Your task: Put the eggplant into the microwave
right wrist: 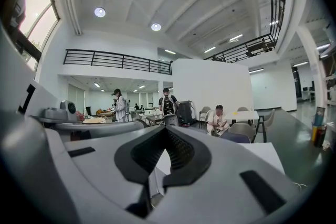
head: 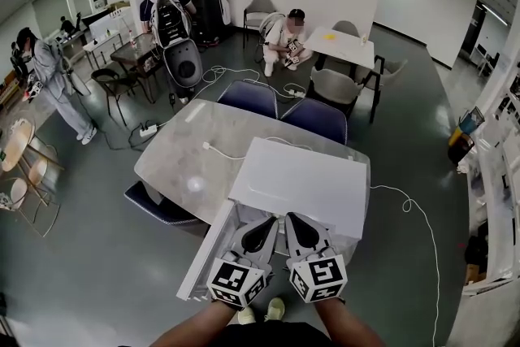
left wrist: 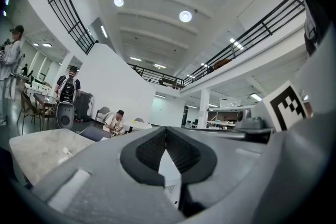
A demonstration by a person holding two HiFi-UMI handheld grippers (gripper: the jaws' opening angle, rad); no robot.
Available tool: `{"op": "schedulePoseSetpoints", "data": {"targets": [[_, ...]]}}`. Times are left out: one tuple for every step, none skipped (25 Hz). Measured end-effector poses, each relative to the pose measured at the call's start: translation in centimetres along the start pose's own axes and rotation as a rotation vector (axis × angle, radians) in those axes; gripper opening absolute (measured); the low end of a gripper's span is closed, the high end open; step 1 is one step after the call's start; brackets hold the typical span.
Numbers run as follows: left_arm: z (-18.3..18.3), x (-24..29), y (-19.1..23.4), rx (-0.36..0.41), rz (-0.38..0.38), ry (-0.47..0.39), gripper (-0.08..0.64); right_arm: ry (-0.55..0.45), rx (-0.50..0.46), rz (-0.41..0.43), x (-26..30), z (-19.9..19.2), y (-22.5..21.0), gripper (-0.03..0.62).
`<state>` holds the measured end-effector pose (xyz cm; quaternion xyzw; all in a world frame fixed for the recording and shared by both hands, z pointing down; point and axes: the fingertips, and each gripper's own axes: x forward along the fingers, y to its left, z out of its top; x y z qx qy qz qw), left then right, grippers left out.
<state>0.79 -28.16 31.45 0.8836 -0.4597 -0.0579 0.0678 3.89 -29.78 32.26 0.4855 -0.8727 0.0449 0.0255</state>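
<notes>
Hovering side by side at the near edge of the table (head: 187, 150), left gripper (head: 266, 222) and right gripper (head: 294, 219) each had jaws pressed together, empty, white microwave (head: 301, 183) sat just ahead on that edge, door (head: 207, 248) open leftward.

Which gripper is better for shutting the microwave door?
Probably left: the left gripper, shut, is beside the open flat white door of the white box-shaped microwave; the right gripper, also shut, sits farther away.

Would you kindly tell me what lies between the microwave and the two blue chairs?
A white cable lying on the marble table; the head view shows it.
</notes>
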Motion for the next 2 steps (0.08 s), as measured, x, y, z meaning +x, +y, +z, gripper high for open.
{"op": "schedulePoseSetpoints", "data": {"targets": [[0.09,0.1,-0.04,0.001,-0.001,-0.001,0.008,-0.001,0.0,0.0,0.03,0.11,-0.07,0.0],[0.19,0.2,-0.09,0.002,-0.002,-0.002,0.008,-0.002,0.0,0.001,0.06,0.22,-0.14,0.0]]}}
